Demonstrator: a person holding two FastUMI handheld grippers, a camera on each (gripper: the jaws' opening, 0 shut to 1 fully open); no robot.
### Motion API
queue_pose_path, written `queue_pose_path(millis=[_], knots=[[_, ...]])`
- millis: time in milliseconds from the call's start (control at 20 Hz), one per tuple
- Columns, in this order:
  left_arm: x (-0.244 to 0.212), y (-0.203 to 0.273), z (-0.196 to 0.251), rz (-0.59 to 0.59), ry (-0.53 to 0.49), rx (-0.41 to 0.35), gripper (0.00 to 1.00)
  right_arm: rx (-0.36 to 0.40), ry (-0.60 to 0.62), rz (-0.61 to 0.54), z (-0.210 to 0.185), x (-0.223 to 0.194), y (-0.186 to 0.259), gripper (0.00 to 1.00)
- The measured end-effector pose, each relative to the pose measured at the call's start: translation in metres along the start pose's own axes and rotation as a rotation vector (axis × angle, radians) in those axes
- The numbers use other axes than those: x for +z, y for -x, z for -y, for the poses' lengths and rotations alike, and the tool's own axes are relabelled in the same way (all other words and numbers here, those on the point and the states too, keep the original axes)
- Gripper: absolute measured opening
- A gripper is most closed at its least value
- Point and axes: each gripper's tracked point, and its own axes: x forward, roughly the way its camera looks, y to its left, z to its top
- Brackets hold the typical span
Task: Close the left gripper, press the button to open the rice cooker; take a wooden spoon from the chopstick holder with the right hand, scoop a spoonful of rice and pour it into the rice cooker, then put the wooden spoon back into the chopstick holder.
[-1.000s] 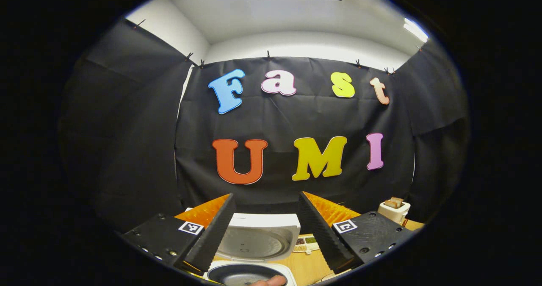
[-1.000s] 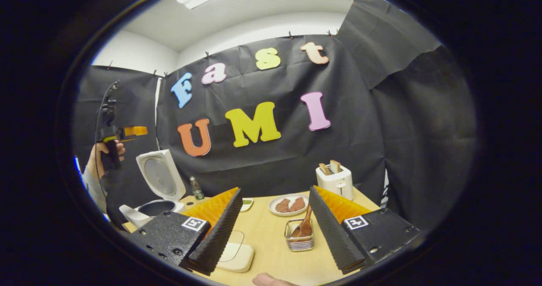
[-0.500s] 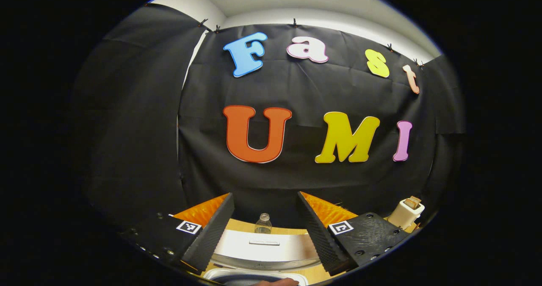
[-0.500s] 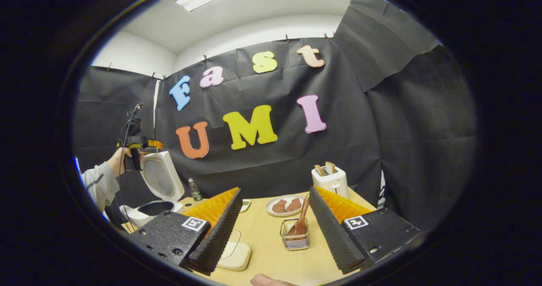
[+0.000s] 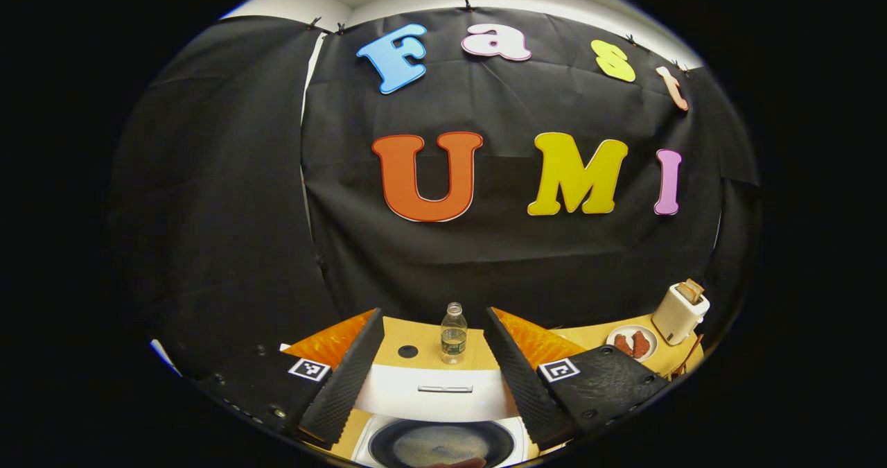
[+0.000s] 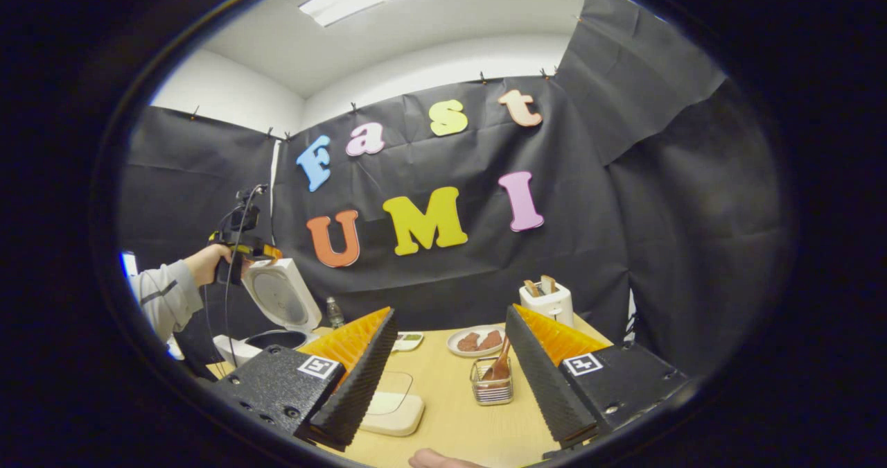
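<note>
Rice cooker (image 6: 277,312) lid up. Right tool (image 6: 443,378) spread, empty; left tool (image 5: 433,371) spread. We judged: approach wooden spoon (image 6: 500,365) handle from above chopstick holder (image 6: 492,388), pinch high.

one toaster (image 6: 547,301); one bottle (image 5: 454,333); two grippers

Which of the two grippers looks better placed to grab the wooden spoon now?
The right gripper. It is open, and the wooden spoon stands in the chopstick holder just ahead of it. The left gripper is up by the rice cooker, whose lid is raised.
</note>
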Motion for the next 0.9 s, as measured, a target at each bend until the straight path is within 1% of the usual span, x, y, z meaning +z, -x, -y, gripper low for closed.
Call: queue_pose_path(millis=[50,100,150,200,300,350,400,450,500,550,600,650,750,800,850,900], knots=[[-0.005,0.008,0.005,-0.007,0.001,-0.01,0.94,-0.005,0.001,0.005,0.001,0.001,0.007,1.0],[-0.013,0.018,0.009,-0.011,-0.006,-0.019,0.91,-0.004,0.002,0.01,-0.001,0.001,0.016,1.0],[-0.019,0.028,0.012,-0.019,-0.007,-0.028,0.91,-0.002,-0.001,0.011,-0.003,-0.001,0.024,0.94],[-0.026,0.035,0.013,-0.028,-0.007,-0.032,0.9,0.002,-0.004,0.008,-0.004,-0.003,0.033,1.0],[-0.044,0.051,0.016,-0.056,-0.011,-0.039,0.91,0.012,-0.023,-0.002,-0.009,-0.008,0.051,1.0],[-0.057,0.059,0.013,-0.075,-0.014,-0.027,0.9,0.011,-0.034,-0.006,-0.01,-0.01,0.059,1.0],[-0.072,0.066,0.016,-0.103,-0.019,-0.041,1.0,0.008,-0.041,-0.014,-0.009,-0.013,0.066,1.0],[-0.084,0.073,0.019,-0.121,-0.024,-0.06,0.95,0.005,-0.044,-0.015,-0.011,-0.014,0.073,1.0],[-0.097,0.079,0.019,-0.148,-0.018,-0.073,0.97,-0.001,-0.041,-0.012,-0.012,-0.012,0.079,1.0],[-0.108,0.084,0.019,-0.163,-0.015,-0.08,0.96,-0.009,-0.029,-0.013,-0.012,-0.012,0.086,1.0],[-0.122,0.089,0.019,-0.181,-0.019,-0.087,0.96,-0.014,-0.022,-0.009,-0.013,-0.01,0.09,0.94],[-0.133,0.093,0.019,-0.202,-0.016,-0.092,0.96,-0.018,-0.018,-0.001,-0.016,-0.007,0.093,1.0],[-0.149,0.095,0.015,-0.239,-0.02,-0.106,0.98,-0.01,-0.01,0.006,-0.027,-0.003,0.096,1.0],[-0.159,0.098,0.014,-0.277,-0.021,-0.111,0.98,-0.003,-0.008,0.003,-0.032,-0.004,0.096,0.94],[-0.169,0.104,0.014,-0.306,-0.019,-0.116,0.98,0.003,-0.007,0.001,-0.035,-0.004,0.095,1.0],[-0.178,0.112,0.011,-0.329,-0.01,-0.116,0.98,0.004,-0.007,-0.002,-0.038,-0.006,0.094,1.0]])
